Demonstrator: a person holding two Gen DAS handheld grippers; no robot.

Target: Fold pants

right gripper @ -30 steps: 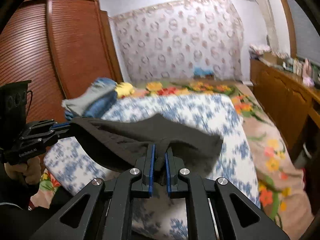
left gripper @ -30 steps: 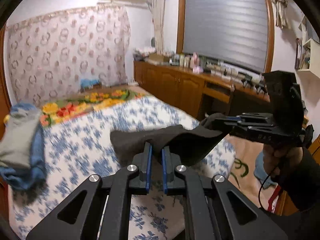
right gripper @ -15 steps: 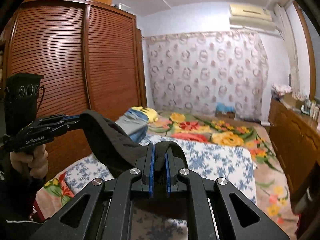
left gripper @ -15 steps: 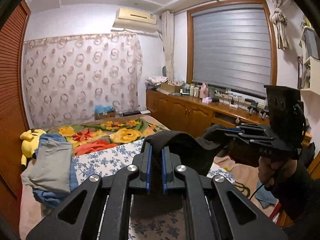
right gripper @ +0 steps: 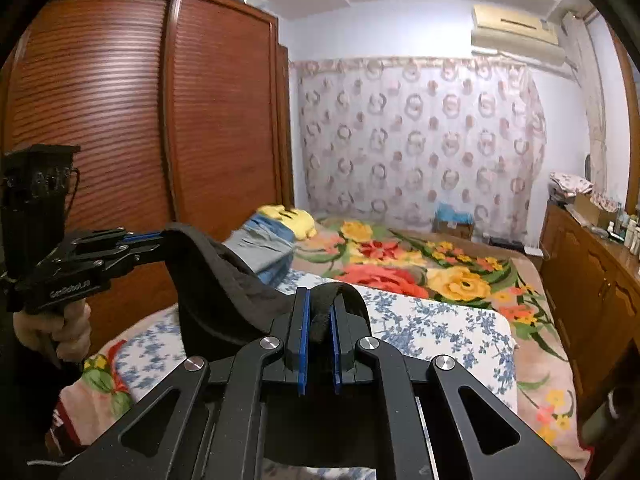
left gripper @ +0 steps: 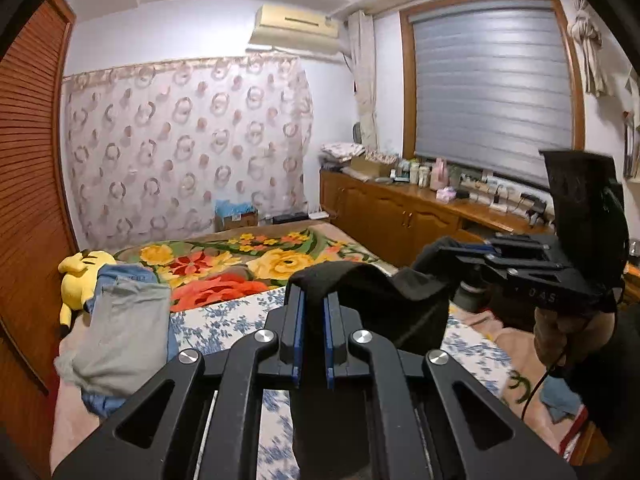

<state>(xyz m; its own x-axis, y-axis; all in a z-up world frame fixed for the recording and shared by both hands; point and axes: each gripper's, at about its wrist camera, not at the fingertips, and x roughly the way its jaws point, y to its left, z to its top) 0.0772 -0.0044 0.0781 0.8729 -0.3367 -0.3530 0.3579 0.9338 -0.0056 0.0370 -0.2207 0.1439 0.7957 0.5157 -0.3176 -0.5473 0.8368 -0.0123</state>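
Observation:
The black pants (left gripper: pixel 380 296) hang in the air between my two grippers, above the bed. My left gripper (left gripper: pixel 312 300) is shut on one end of the pants' top edge; it also shows at the left of the right wrist view (right gripper: pixel 160 242). My right gripper (right gripper: pixel 318 300) is shut on the other end of that edge (right gripper: pixel 224 292); it shows at the right of the left wrist view (left gripper: pixel 460 250). The cloth sags between them and drops down out of sight below the fingers.
The bed has a blue-flowered white sheet (right gripper: pixel 432 320) and a bright floral blanket (left gripper: pixel 224 264). A stack of folded grey and blue clothes (left gripper: pixel 120 324) and a yellow plush toy (left gripper: pixel 82 276) lie at its left. A wardrobe (right gripper: pixel 160 120) stands left, wooden cabinets (left gripper: pixel 400 216) right.
Both grippers have lifted the pants up off the bed, and the views have tilted from the sheet up toward the far wall. The pants now hang lifted between the grippers.

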